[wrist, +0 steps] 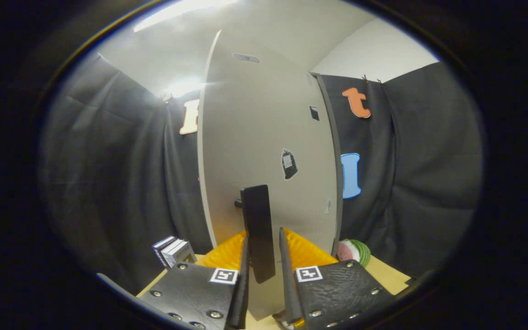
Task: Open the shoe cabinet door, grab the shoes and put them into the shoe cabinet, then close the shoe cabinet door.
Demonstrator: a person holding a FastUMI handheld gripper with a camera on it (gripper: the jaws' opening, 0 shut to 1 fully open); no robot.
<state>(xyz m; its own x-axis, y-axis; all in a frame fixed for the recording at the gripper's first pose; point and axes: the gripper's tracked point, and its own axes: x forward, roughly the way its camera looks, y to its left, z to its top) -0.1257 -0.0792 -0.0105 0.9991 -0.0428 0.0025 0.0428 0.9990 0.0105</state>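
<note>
The pale grey shoe cabinet door [264, 137] rises straight ahead of me, its free edge just left of the handle. A flat black upright handle [257, 215] stands off the door on a short peg. My gripper [264, 236] straddles the handle's lower half, with one finger on each side, drawn in close. The left finger lies against it and the right finger is almost flush with it. A darker grey edge of the cabinet [332, 160] runs down the door's right side. The cabinet's inside is hidden by the door.
The cabinet stands on a light wooden table [385, 272]. A watermelon-slice toy [354, 251] lies at the cabinet's right foot. A few small boxes [174, 250] stand upright to the left. Dark cloth walls close in on both sides.
</note>
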